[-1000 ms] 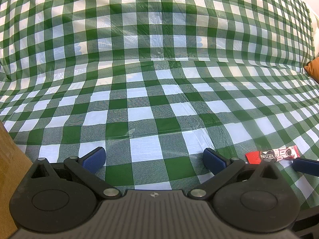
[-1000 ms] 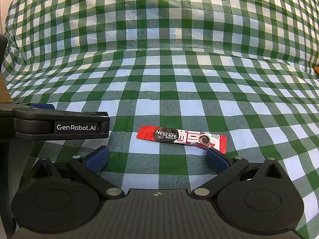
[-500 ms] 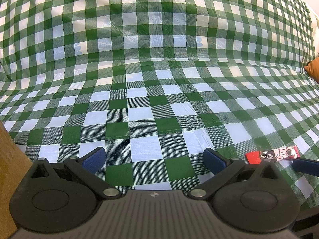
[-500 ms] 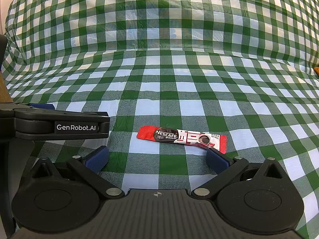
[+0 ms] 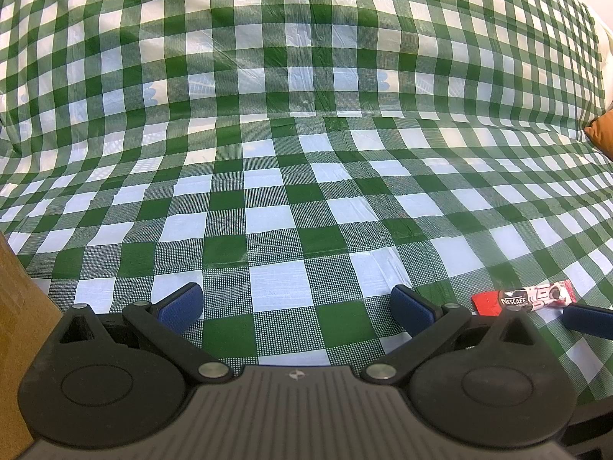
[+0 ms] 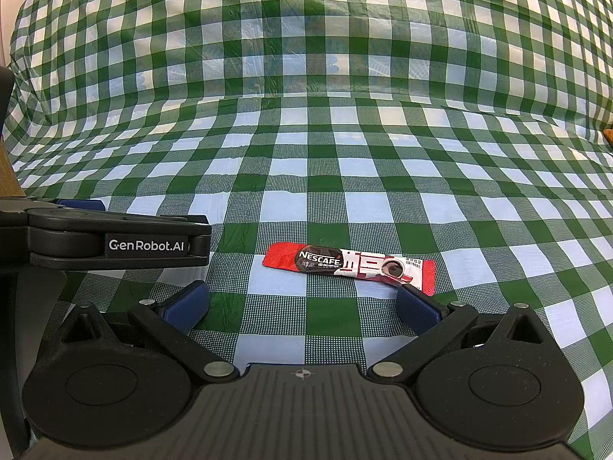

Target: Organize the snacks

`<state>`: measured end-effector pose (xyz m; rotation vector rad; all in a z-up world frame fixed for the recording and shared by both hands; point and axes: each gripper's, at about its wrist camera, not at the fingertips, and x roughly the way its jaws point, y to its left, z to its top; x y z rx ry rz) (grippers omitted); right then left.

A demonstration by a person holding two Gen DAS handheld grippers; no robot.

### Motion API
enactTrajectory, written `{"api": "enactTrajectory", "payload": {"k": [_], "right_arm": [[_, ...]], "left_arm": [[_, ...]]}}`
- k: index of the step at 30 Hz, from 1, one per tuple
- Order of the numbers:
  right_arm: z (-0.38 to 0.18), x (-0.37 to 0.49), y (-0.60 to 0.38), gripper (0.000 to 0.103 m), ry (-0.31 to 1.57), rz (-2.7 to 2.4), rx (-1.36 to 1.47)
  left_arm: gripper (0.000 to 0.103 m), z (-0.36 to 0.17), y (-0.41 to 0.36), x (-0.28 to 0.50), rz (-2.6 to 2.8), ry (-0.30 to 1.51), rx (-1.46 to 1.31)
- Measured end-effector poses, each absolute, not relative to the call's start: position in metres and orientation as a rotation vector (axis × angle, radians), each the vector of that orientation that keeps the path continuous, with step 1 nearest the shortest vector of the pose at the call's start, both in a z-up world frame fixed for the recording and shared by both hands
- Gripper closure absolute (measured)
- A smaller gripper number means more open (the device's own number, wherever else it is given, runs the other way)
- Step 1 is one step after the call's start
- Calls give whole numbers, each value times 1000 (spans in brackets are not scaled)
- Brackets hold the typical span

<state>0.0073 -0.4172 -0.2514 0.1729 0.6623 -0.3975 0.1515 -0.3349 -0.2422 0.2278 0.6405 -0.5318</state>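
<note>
Both claws stood with their blue-padded fingers spread wide and nothing between them. The right gripper (image 6: 300, 304) hovered low over the cloth directly behind the Nescafé sachet (image 6: 350, 266), a red, black and white coffee stick lying flat across a white and a green square, its long side running left to right. The right-hand pad (image 6: 415, 310) of that claw sat just beside the sachet's near right corner, though I could not tell whether it touched; the other pad (image 6: 187, 304) was well to the left of the stick. From the left claw's own camera the same sachet (image 5: 523, 298) showed far off to the right, outside the spread fingers of the left gripper (image 5: 295, 304), with one blue pad of the other claw (image 5: 586, 320) poking in just beside its end. In the right wrist view the left gripper's black body (image 6: 103, 243), lettered GenRobot.AI, reached in from the left edge, near the sachet's red end but apart from it. Everything rested on a green-and-white checked tablecloth (image 6: 306, 153) that ran back and rose up behind like a draped backdrop. At the left edge of the left wrist view stood a brown cardboard box (image 5: 19, 329), and a small orange object (image 5: 601, 132) peeked in at the far right.
</note>
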Motion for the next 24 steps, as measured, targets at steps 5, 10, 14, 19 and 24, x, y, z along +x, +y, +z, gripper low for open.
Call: {"api": "enactTrajectory", "payload": {"k": [5, 10, 14, 19, 24], "right_arm": [[-251, 7, -418, 0, 661, -400, 171], [-251, 6, -418, 0, 661, -400, 171], [-253, 9, -418, 0, 660, -400, 172], [-252, 10, -418, 0, 668, -401, 173], [-238, 8, -428, 0, 768, -376, 162]], "left_arm": [[0, -243, -334, 151, -532, 640, 227], [0, -242, -335, 152, -532, 641, 228], [0, -242, -335, 152, -531, 641, 228], [0, -242, -335, 153, -532, 647, 228], [0, -226, -346, 166, -514, 784, 264]]}}
